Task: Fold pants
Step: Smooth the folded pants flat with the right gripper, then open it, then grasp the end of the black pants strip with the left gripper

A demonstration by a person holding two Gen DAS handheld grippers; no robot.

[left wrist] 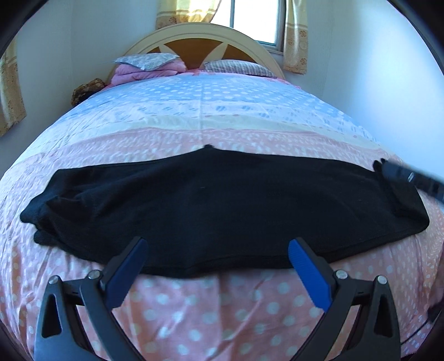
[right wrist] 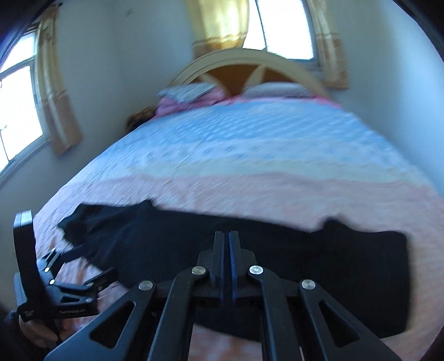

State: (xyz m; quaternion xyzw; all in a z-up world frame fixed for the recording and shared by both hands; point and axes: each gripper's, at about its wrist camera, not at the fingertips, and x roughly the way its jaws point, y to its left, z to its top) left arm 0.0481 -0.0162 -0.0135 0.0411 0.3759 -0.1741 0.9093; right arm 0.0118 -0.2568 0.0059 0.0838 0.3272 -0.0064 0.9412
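Black pants (left wrist: 222, 205) lie flat across the near part of the bed, folded lengthwise, one end at the left and one at the right. My left gripper (left wrist: 219, 247) is open, its blue-padded fingers (left wrist: 302, 258) just over the near edge of the pants and holding nothing. My right gripper (right wrist: 226, 238) is shut with nothing seen between its jaws, above the pants (right wrist: 277, 266); that view is motion-blurred. The right gripper also shows in the left wrist view (left wrist: 388, 169) at the far right end of the pants. The left gripper shows in the right wrist view (right wrist: 91, 277) at lower left.
The bed has a pink and blue dotted cover (left wrist: 211, 116). Pillows (left wrist: 147, 61) and a folded pink blanket (left wrist: 147, 73) lie by the headboard (left wrist: 199, 36). A window with curtains (left wrist: 255, 19) is behind it. Walls stand close on both sides.
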